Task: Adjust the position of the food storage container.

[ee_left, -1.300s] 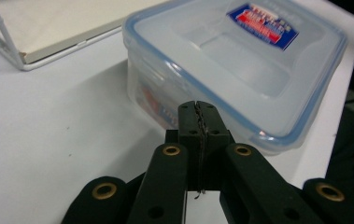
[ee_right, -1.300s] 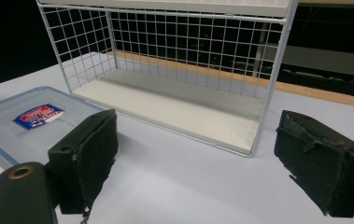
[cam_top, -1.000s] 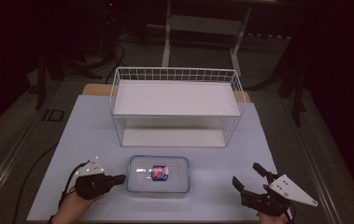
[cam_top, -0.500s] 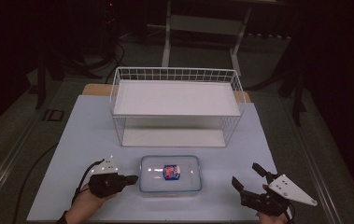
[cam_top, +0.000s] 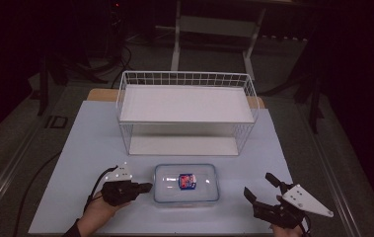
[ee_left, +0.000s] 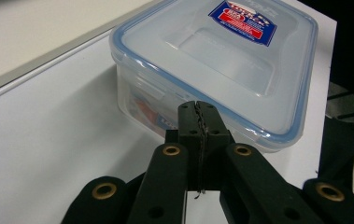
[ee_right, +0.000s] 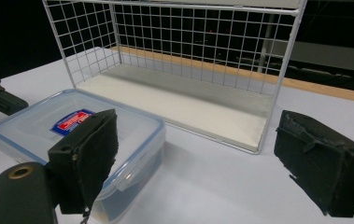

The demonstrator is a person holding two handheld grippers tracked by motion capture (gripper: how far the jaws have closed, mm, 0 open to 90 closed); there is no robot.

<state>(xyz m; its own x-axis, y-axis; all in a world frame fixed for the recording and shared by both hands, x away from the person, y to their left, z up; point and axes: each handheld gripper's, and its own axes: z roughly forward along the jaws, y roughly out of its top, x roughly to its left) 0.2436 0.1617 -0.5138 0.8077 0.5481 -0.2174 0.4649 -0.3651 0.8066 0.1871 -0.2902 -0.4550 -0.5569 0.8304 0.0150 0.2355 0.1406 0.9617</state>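
Nearest the person, on the white counter [cam_top: 76, 148], the left claw [cam_top: 145, 186] has its jaws pressed together on nothing, tips at the left end wall of the clear lidded food container [cam_top: 186, 184]; this looks like a nudging step, sliding the box sideways. The right claw [cam_top: 259, 188] waits well apart to the right, jaws spread wide. Next, the push likely needs to stay low and square so the box doesn't pivot. Inside it, a red-and-blue packet shows dimly. Beyond, the white wire basket [cam_top: 187, 79] stands with nothing in it.
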